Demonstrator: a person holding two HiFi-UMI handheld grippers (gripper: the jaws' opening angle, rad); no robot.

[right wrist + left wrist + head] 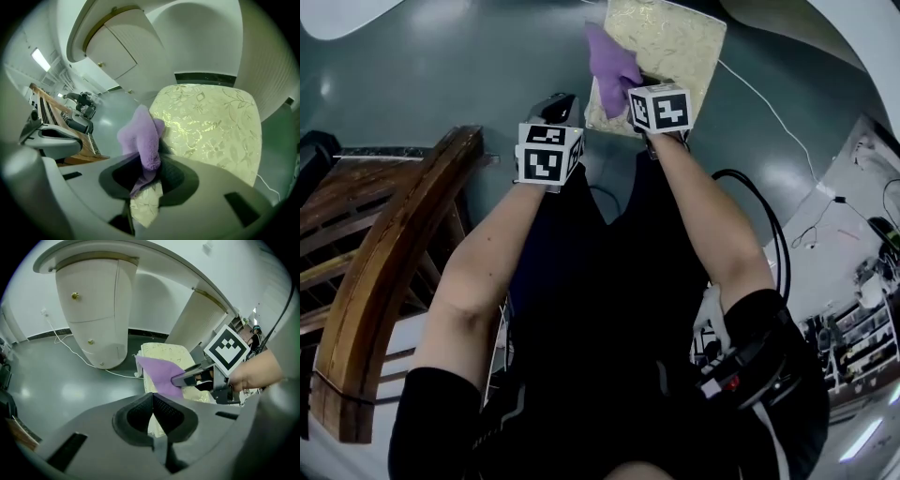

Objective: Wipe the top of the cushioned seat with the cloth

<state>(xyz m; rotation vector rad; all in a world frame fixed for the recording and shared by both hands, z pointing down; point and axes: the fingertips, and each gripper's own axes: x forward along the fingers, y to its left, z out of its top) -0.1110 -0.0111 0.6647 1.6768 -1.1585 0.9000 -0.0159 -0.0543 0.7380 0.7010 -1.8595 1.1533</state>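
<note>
The cushioned seat has a pale yellow floral top and stands on the grey floor ahead; it also fills the right gripper view and shows in the left gripper view. A purple cloth hangs over the seat's near left edge, pinched in my right gripper, whose jaws are shut on it. My left gripper is to the left of the seat, over the floor, jaws shut on nothing. The cloth and the right gripper show in the left gripper view.
A wooden bench with a curved rail stands at my left. White rounded cabinets rise behind the seat, with a white cable on the floor. Black cables and cluttered shelves lie to the right.
</note>
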